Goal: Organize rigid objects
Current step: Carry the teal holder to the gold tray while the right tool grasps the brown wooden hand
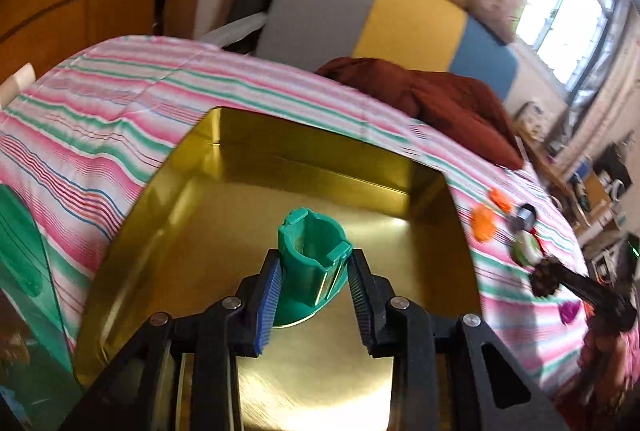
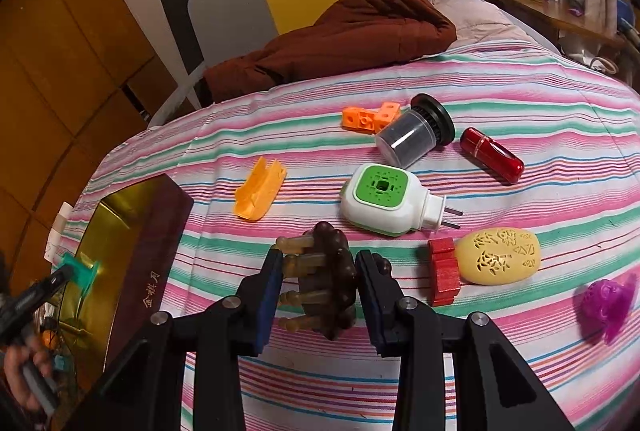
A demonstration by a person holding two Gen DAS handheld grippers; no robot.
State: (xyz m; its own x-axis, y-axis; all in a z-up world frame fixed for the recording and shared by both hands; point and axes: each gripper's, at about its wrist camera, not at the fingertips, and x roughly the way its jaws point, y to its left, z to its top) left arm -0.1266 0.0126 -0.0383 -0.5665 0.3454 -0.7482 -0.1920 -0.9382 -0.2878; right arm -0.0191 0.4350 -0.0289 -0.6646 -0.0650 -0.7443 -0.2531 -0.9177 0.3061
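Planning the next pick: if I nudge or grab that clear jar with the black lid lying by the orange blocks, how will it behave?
The clear jar lies on its round side on the striped bedspread, so a push will probably roll it, perhaps toward the red case close beside it. Its smooth, glossy wall may slip between the fingers. The wide black lid would likely make it roll in a curve.

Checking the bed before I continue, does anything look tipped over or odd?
The clear jar with the black lid lies on its side on the striped bedspread, and the white and green plug-in unit lies flat with its prongs sticking out sideways.
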